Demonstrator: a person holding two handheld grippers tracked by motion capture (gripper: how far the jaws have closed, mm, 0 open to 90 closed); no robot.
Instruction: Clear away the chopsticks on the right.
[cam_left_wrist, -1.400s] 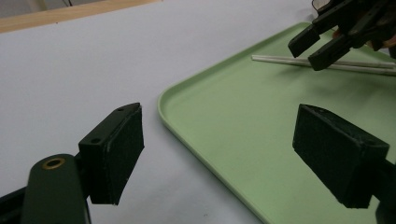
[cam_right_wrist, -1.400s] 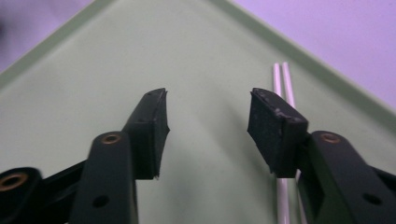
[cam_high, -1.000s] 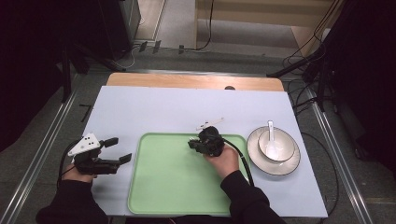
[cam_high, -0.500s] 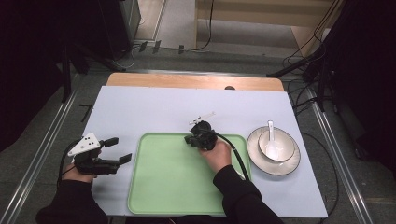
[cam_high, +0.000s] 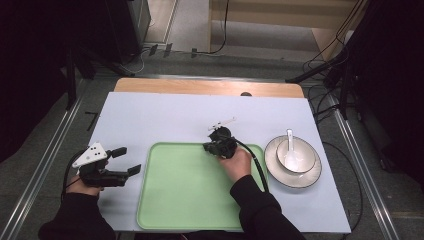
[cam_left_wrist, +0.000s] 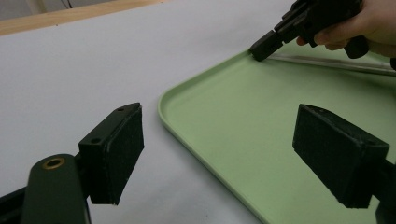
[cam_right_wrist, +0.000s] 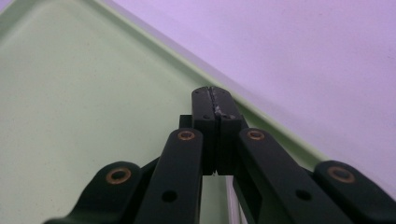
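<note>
Now the right gripper (cam_right_wrist: 215, 100), fingers pressed shut on nothing, sits at the green tray's (cam_high: 190, 200) far edge; the left gripper (cam_left_wrist: 233, 154), fingers wide and empty, reveals a thin metal rod (cam_left_wrist: 327, 63) there.
</note>
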